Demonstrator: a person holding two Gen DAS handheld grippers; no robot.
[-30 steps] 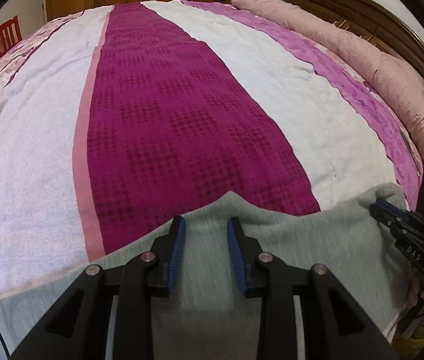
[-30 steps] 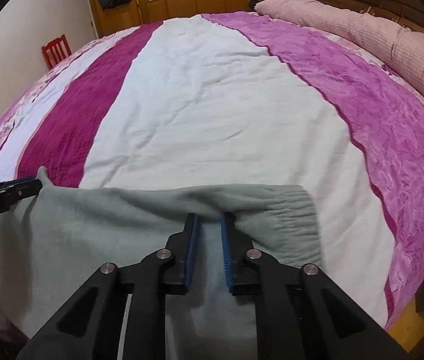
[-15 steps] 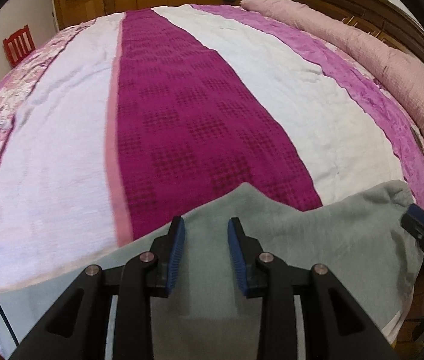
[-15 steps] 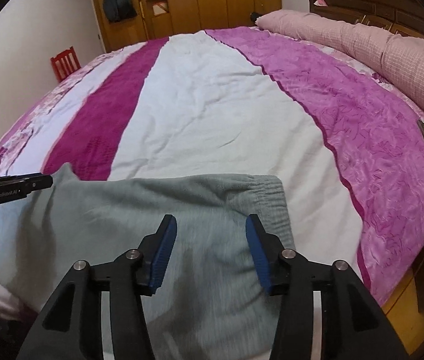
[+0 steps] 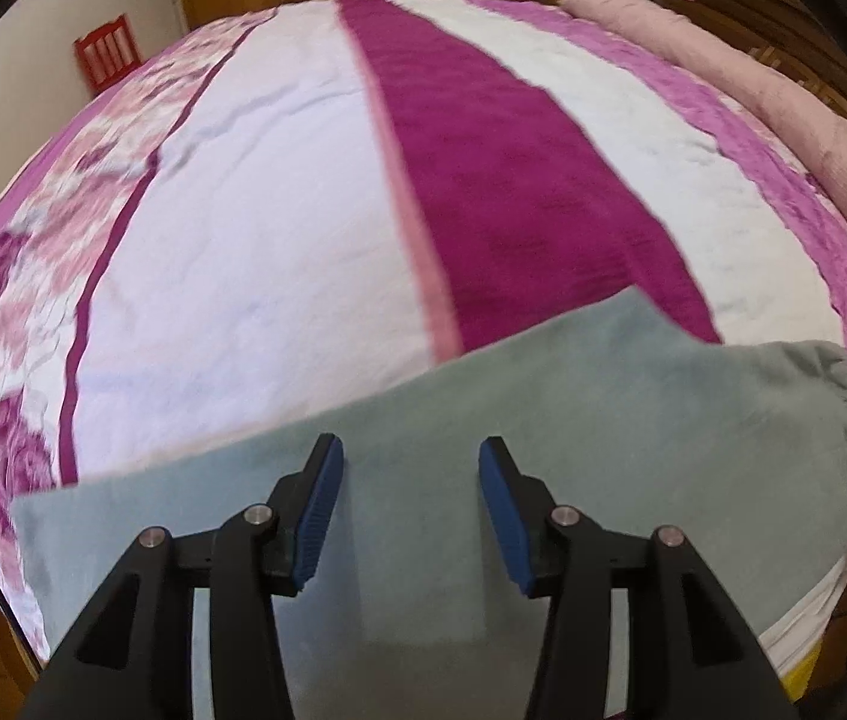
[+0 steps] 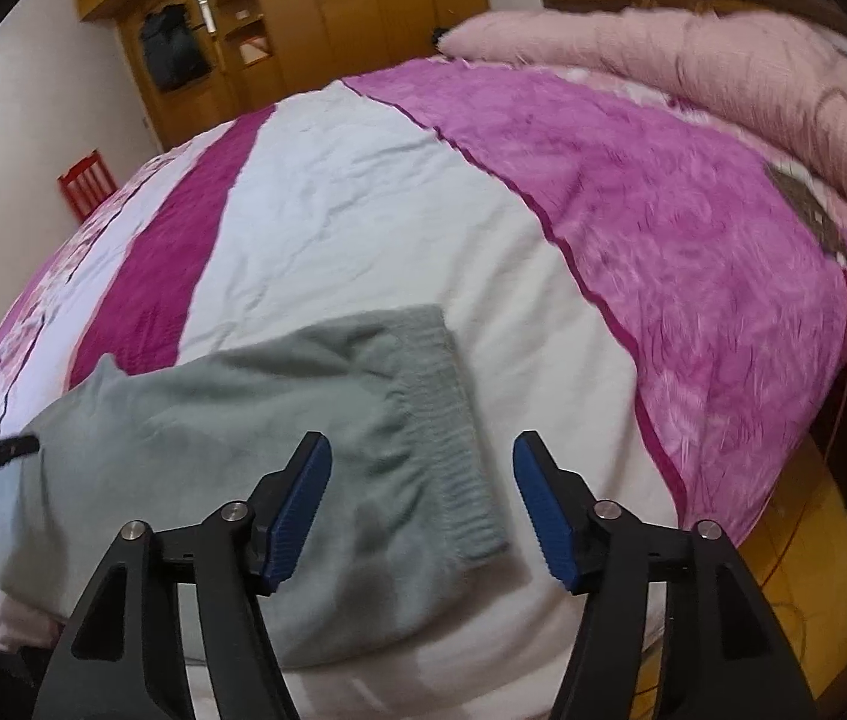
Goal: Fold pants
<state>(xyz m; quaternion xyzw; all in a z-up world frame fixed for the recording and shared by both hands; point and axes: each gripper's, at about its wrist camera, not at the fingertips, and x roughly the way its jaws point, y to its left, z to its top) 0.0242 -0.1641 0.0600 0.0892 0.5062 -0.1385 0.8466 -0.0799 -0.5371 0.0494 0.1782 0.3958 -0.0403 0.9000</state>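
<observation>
striped bed quilt (image 5: 279, 252) is used as folding surface; grey pants (image 5: 573, 420) are laid flat, released by opening left hand-held gripper (image 5: 408, 510) and right hand-held gripper (image 6: 420, 504).

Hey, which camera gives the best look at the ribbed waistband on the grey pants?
The right wrist view. The ribbed waistband lies in full there, running between the right claw's fingers. The left wrist view shows mostly plain grey pants, with only the bunched waistband end at the far right edge.
</observation>
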